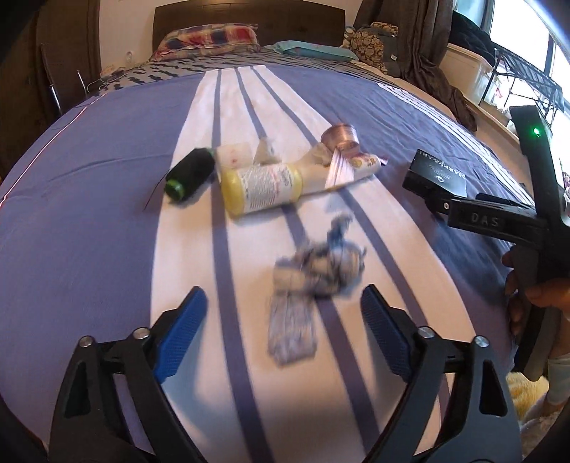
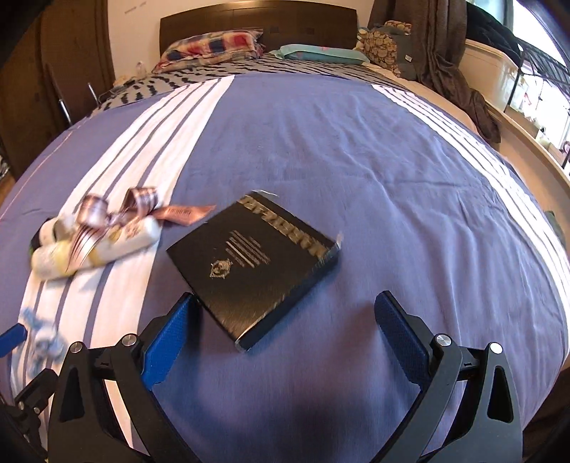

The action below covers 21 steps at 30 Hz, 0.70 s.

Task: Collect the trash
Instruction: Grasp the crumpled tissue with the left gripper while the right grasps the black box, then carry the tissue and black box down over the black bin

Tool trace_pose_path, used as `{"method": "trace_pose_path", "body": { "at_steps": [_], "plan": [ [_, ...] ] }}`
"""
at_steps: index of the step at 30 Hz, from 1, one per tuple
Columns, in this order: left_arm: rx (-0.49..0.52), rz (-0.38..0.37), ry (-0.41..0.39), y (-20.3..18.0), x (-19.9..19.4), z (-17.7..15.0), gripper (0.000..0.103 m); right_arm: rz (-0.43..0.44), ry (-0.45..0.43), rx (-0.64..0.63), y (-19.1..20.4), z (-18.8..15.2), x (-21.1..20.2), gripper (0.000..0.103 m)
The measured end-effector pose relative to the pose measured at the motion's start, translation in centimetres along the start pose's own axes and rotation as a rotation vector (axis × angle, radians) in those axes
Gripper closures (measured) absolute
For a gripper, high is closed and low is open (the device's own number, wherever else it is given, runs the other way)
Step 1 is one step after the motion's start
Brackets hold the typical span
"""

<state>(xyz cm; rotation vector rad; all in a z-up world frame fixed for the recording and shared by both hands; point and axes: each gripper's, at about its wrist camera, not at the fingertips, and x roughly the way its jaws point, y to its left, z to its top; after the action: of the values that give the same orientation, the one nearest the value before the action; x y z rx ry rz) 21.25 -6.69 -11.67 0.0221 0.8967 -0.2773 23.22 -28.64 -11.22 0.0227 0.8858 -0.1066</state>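
A crumpled blue-and-white wrapper [image 1: 313,270] lies on the striped bedspread [image 1: 89,220], just ahead of my left gripper [image 1: 285,295]. That gripper is open, and its blue pads touch nothing. Farther off lie a yellow bottle [image 1: 260,188], a black spool [image 1: 188,174], a white tube [image 1: 356,167] and a coppery ribbon [image 1: 338,137]. A flat black box [image 2: 253,263] with gold print lies in front of my right gripper [image 2: 286,299], which is open. Its left finger [image 2: 178,327] is close to the box's near corner. The ribbon [image 2: 142,203] and the bottles [image 2: 71,256] are at the left.
Pillows [image 2: 213,44] and a dark headboard [image 2: 256,21] stand at the far end of the bed. A brown curtain [image 2: 449,53], a white bin [image 2: 495,71] and a metal rack [image 1: 527,74] line the right side. A hand [image 1: 545,292] grips the right tool's handle.
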Motion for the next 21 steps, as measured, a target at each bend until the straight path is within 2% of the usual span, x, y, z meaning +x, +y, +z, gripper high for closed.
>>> {"method": "trace_pose_path", "body": {
  "at_steps": [4, 10, 12, 14, 15, 17, 21],
  "plan": [
    [0.009, -0.001, 0.002, -0.3, 1.0, 1.1, 0.027, -0.014, 0.017, -0.024, 0.3, 1.6, 1.5, 0.004],
    [-0.005, 0.0, -0.002, 0.0, 2.1, 2.3, 0.042, 0.003, 0.028, -0.041, 0.5, 3.4, 3.0, 0.004],
    [-0.008, 0.005, -0.005, 0.2, 2.1, 2.4, 0.052, 0.015, 0.026, -0.048, 0.6, 3.5, 3.2, 0.008],
    [-0.01, 0.014, -0.007, 0.4, 2.1, 2.5, 0.063, 0.027, 0.016, -0.054, 0.8, 3.5, 3.0, 0.025],
    [-0.012, 0.017, -0.007, 0.5, 2.0, 2.5, 0.07, 0.028, 0.01, -0.057, 0.8, 3.5, 2.9, 0.026],
    [-0.02, 0.016, -0.003, 0.7, 1.7, 2.3, 0.076, 0.029, 0.002, -0.063, 0.9, 3.4, 2.7, 0.027],
    [-0.019, 0.009, -0.002, 0.8, 0.9, 1.4, 0.077, 0.054, -0.012, -0.067, 1.0, 2.5, 1.5, 0.028]
  ]
}}
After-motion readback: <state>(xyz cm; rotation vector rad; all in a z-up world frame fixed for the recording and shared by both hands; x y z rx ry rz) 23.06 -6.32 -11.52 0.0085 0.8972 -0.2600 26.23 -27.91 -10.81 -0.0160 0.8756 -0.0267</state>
